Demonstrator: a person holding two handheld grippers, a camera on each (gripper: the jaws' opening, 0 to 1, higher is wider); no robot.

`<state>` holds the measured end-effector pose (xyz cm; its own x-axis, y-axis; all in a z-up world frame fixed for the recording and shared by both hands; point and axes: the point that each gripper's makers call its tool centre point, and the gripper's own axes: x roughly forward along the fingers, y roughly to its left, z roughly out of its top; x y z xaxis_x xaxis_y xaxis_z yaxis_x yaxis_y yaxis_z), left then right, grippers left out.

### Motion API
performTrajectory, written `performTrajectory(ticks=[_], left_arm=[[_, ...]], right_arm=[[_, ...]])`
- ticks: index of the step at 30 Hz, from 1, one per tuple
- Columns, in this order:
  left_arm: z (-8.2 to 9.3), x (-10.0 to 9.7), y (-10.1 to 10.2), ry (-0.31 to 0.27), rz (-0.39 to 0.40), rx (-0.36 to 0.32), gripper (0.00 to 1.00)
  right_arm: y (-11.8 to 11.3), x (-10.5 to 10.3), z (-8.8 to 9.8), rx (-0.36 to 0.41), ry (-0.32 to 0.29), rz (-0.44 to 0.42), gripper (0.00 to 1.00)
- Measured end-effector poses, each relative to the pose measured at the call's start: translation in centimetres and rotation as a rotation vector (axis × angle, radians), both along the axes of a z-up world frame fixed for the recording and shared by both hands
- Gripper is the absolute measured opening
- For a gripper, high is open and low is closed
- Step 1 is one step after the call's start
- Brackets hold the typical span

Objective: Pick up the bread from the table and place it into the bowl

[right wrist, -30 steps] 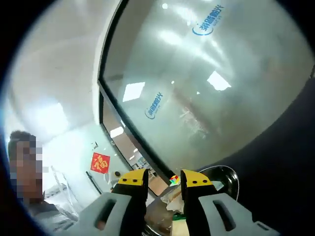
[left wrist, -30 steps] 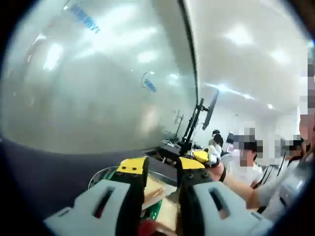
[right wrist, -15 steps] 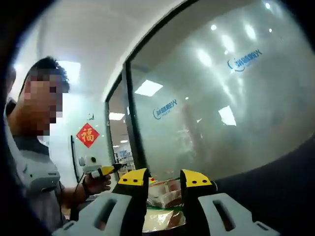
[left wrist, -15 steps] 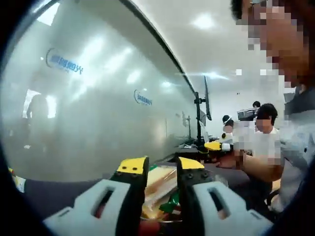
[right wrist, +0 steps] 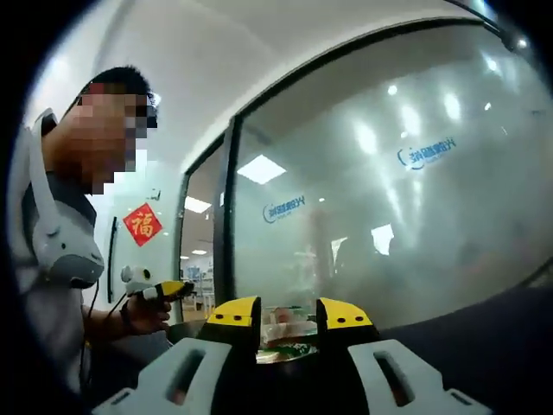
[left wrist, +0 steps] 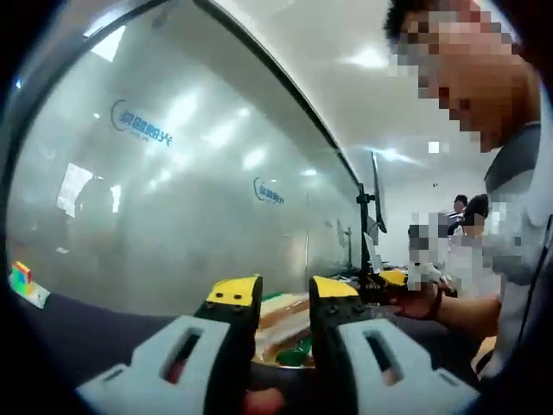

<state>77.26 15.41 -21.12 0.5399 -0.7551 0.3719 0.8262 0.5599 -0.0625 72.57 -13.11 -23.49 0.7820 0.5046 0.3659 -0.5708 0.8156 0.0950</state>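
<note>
In the left gripper view, my left gripper (left wrist: 283, 294) points level over the dark table, jaws close together with nothing between them. Just beyond the yellow tips lies tan bread (left wrist: 281, 316) with something green (left wrist: 300, 349) in a bowl whose rim is mostly hidden by the jaws. The right gripper (left wrist: 393, 278) is at the right, held in a hand (left wrist: 416, 300). In the right gripper view, my right gripper (right wrist: 289, 311) is also shut and empty. The bowl's contents (right wrist: 285, 327) sit past its tips. The left gripper (right wrist: 166, 288) is at the left.
A frosted glass wall (left wrist: 173, 216) with blue logos stands behind the table. The person (right wrist: 65, 251) holding the grippers stands close by. A small coloured cube (left wrist: 19, 277) sits far left, and a red sign (right wrist: 143, 223) hangs in the background. Other people sit at desks (left wrist: 467, 220).
Both views have swung down from the ceiling and glass to nearly level. The bowl now looks lower and farther behind the jaw tips. The jaws keep the same narrow gap.
</note>
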Motion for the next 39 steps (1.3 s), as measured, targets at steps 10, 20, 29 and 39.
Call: performTrajectory(ticks=[10, 20, 29, 39], left_arm=[[-0.9, -0.6, 1.1, 0.093, 0.039, -0.122, 0.17], [-1.5, -3.6, -0.2, 0.068, 0.037, -0.148, 0.17], [-3.2, -3.8, 1.6, 0.106, 0.061, -0.237, 0.17], [-3.3, -4.6, 0.6, 0.066, 0.054, -0.186, 0.17]], right_arm=[[-2.1, -0.9, -4.1, 0.009, 0.104, -0.098, 0.23], [-2.2, 0.6, -9.0, -0.002, 0.238, -0.137, 0.16], [-2.6, 0.2, -9.5, 0.085, 0.275, -0.114, 0.16], [-3.6, -0.2, -8.9, 0.187, 0.266, -0.110, 0.16]])
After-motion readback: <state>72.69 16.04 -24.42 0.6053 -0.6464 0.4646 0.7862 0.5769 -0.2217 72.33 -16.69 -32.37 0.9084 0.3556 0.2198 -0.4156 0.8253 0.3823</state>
